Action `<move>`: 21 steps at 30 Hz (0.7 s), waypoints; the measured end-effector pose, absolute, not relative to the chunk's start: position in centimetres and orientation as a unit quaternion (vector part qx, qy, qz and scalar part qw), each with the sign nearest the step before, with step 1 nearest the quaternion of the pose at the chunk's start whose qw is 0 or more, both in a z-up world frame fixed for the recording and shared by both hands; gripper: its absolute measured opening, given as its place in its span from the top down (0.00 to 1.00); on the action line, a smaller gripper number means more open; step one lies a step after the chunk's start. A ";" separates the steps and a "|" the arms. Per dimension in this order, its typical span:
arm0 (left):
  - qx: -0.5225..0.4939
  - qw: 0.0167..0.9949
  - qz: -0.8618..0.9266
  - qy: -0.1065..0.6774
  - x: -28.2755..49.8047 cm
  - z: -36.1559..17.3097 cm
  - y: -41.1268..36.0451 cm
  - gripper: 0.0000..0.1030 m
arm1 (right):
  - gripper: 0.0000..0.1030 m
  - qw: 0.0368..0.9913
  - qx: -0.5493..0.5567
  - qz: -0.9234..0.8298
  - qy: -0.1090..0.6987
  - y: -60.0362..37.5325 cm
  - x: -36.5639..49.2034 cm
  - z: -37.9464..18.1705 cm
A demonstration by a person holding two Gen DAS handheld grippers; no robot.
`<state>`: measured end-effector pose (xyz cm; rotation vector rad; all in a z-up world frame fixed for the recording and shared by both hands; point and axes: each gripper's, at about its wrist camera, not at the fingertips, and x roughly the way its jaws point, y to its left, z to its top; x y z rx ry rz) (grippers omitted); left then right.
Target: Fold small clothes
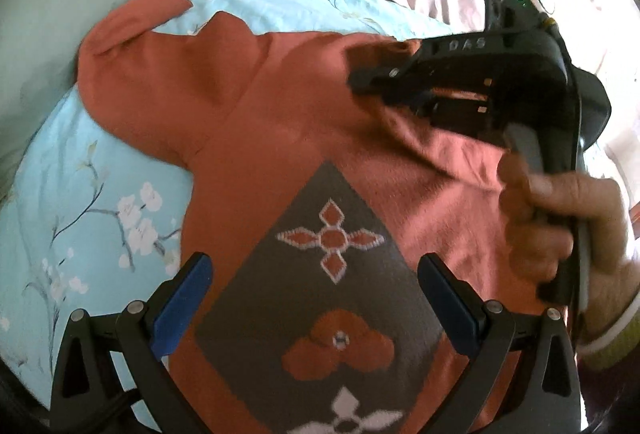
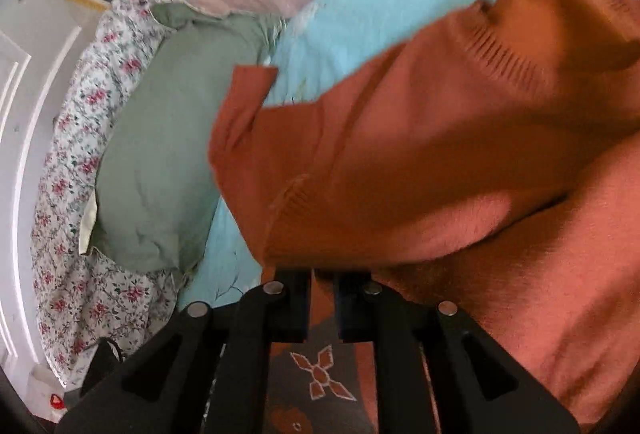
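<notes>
Rust-orange knitted sweater (image 1: 280, 106): soft, floppy, best pinched at edges; right gripper (image 2: 322, 308) clamping sleeve fabric, left gripper (image 1: 316, 298) wide open, empty.

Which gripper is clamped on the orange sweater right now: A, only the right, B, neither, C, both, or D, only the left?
A: the right gripper is pinched shut on a lifted fold of the sweater, while the left gripper hangs wide open over the grey diamond pattern without gripping anything.
</notes>
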<state>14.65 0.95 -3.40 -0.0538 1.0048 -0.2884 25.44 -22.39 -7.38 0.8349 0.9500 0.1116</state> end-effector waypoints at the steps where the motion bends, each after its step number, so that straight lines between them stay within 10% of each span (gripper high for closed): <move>1: -0.026 0.866 -0.137 0.481 15.2 -3.7 0.9 0.00 | 0.69 0.799 0.391 0.048 0.454 -22.3 25.7 -7.8; 3: -0.029 0.865 -0.143 0.481 16.7 -4.1 0.8 0.00 | 0.51 0.795 0.403 0.053 0.451 -22.5 25.4 -7.9; 15: -0.084 0.849 -0.183 0.488 27.8 -7.2 -2.4 0.04 | 0.44 0.847 0.380 -0.076 0.364 -26.5 11.4 -1.8; 18: -0.073 0.852 -0.190 0.482 29.3 -7.2 -3.7 0.26 | 0.44 0.847 0.383 -0.110 0.351 -26.8 8.7 -1.2; 21: -0.042 0.858 -0.176 0.481 30.0 -7.1 -4.6 0.77 | 0.44 0.844 0.396 -0.134 0.336 -27.5 6.7 -1.0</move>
